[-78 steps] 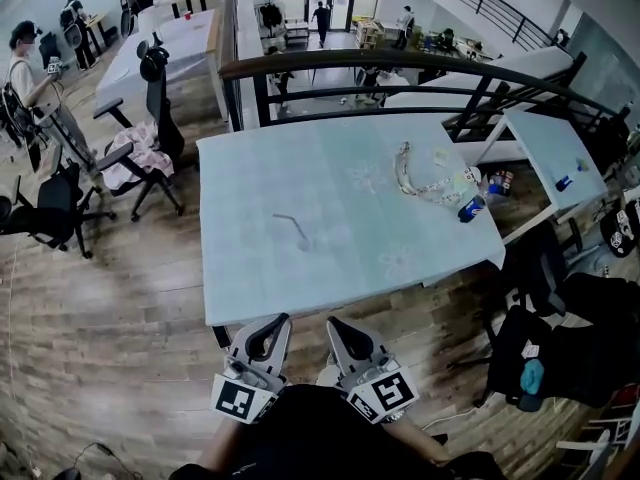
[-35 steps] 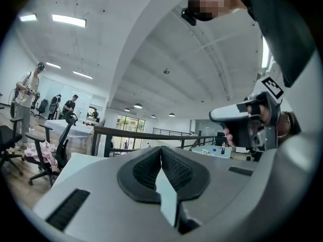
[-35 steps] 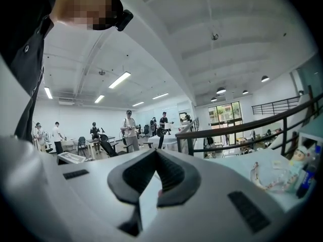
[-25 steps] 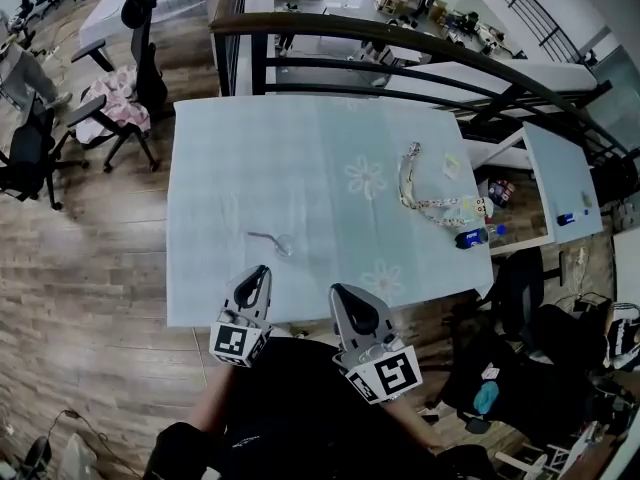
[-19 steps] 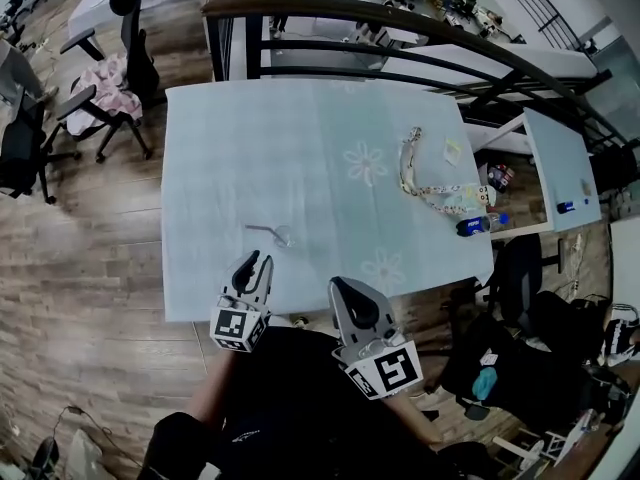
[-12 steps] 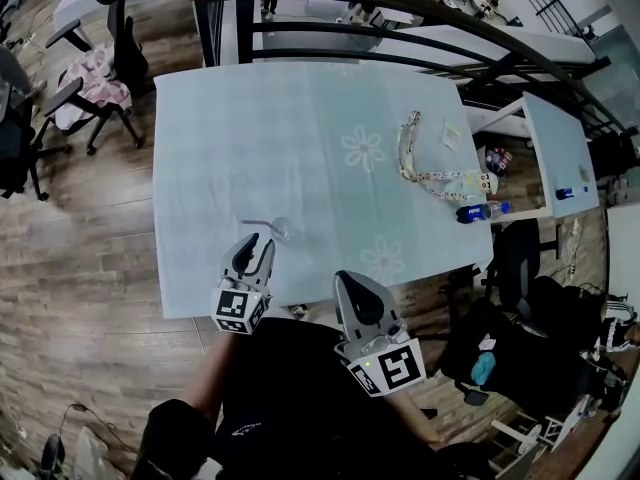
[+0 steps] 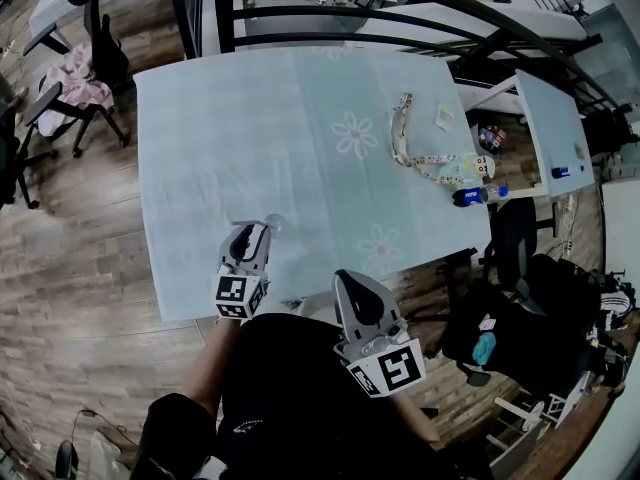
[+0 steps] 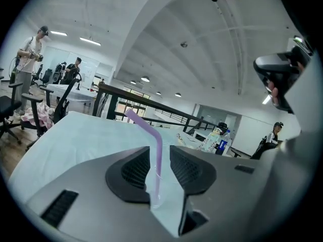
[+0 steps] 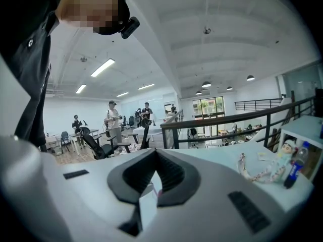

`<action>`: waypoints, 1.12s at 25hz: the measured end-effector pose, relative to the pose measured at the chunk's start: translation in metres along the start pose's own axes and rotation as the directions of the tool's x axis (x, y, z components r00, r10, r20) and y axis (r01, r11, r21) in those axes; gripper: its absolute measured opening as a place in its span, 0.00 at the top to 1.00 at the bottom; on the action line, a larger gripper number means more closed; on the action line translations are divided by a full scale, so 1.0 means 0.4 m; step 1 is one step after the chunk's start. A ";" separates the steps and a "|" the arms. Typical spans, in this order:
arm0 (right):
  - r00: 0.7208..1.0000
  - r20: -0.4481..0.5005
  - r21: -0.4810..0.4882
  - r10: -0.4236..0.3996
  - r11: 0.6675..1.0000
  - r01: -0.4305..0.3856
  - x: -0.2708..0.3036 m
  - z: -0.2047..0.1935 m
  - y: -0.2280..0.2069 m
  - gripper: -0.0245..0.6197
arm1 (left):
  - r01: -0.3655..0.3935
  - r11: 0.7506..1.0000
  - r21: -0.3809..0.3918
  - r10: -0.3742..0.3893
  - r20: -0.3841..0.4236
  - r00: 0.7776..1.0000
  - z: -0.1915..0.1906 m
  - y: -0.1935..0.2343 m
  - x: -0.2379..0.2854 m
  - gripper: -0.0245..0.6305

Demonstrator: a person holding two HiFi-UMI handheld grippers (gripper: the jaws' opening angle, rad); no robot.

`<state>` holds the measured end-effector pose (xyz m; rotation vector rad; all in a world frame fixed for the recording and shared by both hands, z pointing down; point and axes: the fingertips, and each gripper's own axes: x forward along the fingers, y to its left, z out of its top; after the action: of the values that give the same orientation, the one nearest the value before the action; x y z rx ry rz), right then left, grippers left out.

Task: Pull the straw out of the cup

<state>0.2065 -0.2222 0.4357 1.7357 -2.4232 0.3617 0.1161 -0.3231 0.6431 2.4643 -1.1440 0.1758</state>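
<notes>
Two left gripper (image 8: pixel 159 153) fingers (image 8: pixel 130 173), just opening, flank the cup (image 8: pixel 154 195) and its straw (image 8: pixel 158 158); right gripper (image 9: pixel 155 150) fingers (image 9: pixel 176 178) are closed.

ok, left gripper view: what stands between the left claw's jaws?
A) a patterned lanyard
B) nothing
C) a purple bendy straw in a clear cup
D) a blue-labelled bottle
C: the purple bendy plastic straw rises out of the clear plastic cup right between the jaws of the left claw, which have just been opening and stand apart on either side without pressing on it.
</notes>
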 end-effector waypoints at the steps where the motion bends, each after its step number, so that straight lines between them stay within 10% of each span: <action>1: 1.000 -0.002 0.000 -0.003 1.000 0.003 0.000 -0.001 -0.002 0.95 | -0.003 1.000 -0.001 0.003 -0.002 1.000 -0.001 0.002 0.005 0.78; 28: 0.999 0.030 0.021 -0.024 1.000 0.023 -0.040 -0.015 -0.031 0.95 | -0.028 0.999 0.032 0.027 0.038 0.999 0.033 -0.020 0.011 0.91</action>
<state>0.2231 -0.2099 0.4387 1.7892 -2.4265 0.3613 0.1243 -0.3269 0.6300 2.4915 -1.2005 0.1578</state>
